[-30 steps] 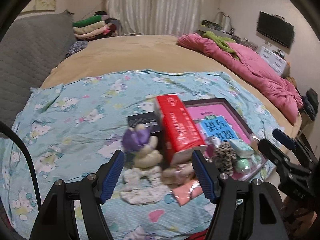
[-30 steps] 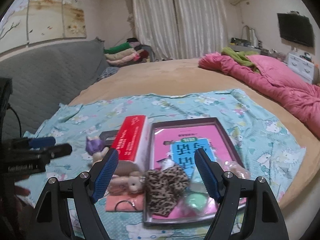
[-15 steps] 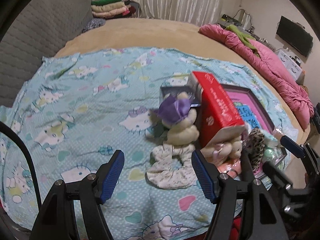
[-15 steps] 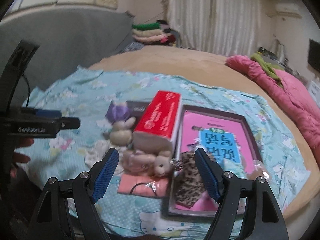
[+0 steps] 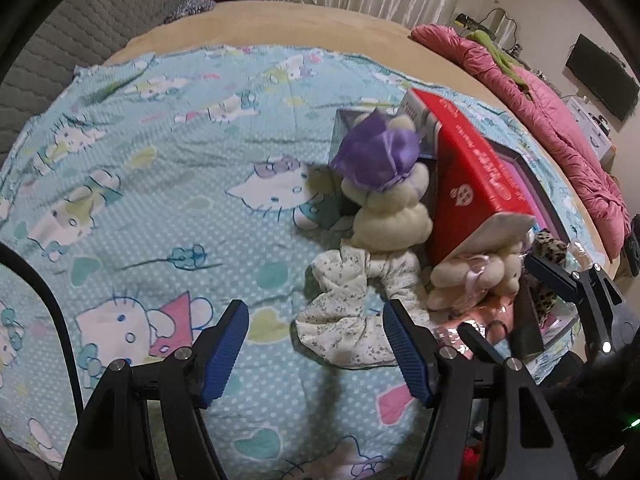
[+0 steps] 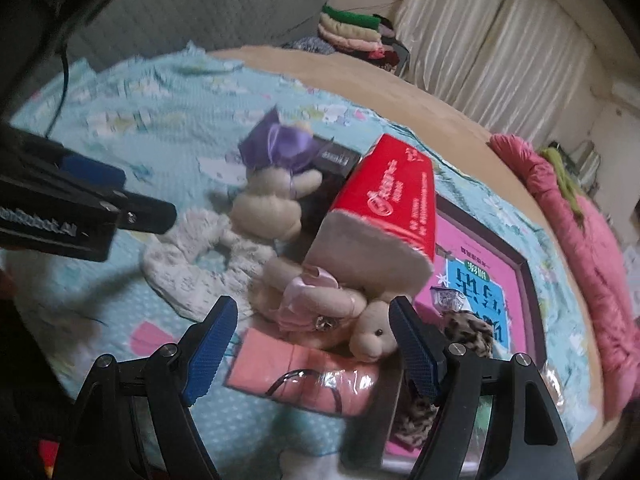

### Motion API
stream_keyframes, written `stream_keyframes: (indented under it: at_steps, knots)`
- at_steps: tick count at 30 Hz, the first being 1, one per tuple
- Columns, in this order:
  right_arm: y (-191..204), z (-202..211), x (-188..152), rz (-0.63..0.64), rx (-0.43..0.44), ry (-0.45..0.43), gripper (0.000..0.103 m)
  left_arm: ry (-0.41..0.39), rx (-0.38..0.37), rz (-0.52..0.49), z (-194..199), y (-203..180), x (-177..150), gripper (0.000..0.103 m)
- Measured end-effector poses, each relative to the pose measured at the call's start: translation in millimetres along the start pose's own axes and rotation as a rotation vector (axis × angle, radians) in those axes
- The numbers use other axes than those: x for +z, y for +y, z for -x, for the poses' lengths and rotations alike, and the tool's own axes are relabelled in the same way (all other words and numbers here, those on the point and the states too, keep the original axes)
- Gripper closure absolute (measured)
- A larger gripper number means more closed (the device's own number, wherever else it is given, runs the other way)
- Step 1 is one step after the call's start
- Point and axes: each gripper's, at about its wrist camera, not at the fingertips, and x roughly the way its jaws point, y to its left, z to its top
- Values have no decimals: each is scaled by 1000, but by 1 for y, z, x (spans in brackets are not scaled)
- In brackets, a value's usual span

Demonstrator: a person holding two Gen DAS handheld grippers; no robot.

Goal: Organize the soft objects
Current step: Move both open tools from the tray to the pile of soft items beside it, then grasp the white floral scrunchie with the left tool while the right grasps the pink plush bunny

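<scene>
While both pairs of tongs hang over the near edge of the bed, neither holds anything: the left tongs point(image 5: 316, 350) stand open above the cartoon-print sheet point(image 5: 160, 184), and the right tongs point(image 6: 314, 346) stand just as open, with nothing pressed between their blue pads. The soft things lie in a huddle toward the bed's near right corner. A white floral scrunchie point(image 5: 348, 312) lies flat on the sheet, just ahead of the left tongs and a little toward their right pad. Beyond it sits a cream plush with a purple bow point(image 5: 384, 196), leaning against a red tissue pack point(image 5: 476, 184). A small bear with a pink ribbon point(image 6: 320, 304) lies on its side directly between the right tongs' pads, its long axis running across their opening, head toward the right pad, resting partly on a pink packet point(image 6: 304, 376). By my reckoning the right hand is nearer the bear, the left nearer the scrunchie.
</scene>
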Motion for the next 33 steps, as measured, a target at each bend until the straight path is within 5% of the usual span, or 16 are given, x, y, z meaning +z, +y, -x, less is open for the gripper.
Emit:
stream_keyframes:
  at_steps: [10,16,18,20,22,25,27,33]
  knots:
    - [23,-38,-5,172,-164,4,26,41,-8,16,-26,6,4,34]
    - [15,-50,-7,154,-148,-3,52,65,-5,18,-39,6,6,34]
    - [3,-48,-6,101,-124,-7,70,70,-10,21,-43,5,6,34]
    - [-14,-44,-4,28,-69,-13,72,69,-13,23,-45,4,7,35]
    - [-26,-42,-4,-27,-21,-14,73,75,-31,23,-48,0,8,40]
    - [-34,-38,-4,-71,25,-21,74,82,-24,6,-53,-8,9,61]
    - [-37,-33,-4,-100,59,-33,74,80,-36,-14,-57,-14,8,86]
    - [-41,-12,-1,-155,120,-68,74,49,-88,-26,-50,-23,2,93]
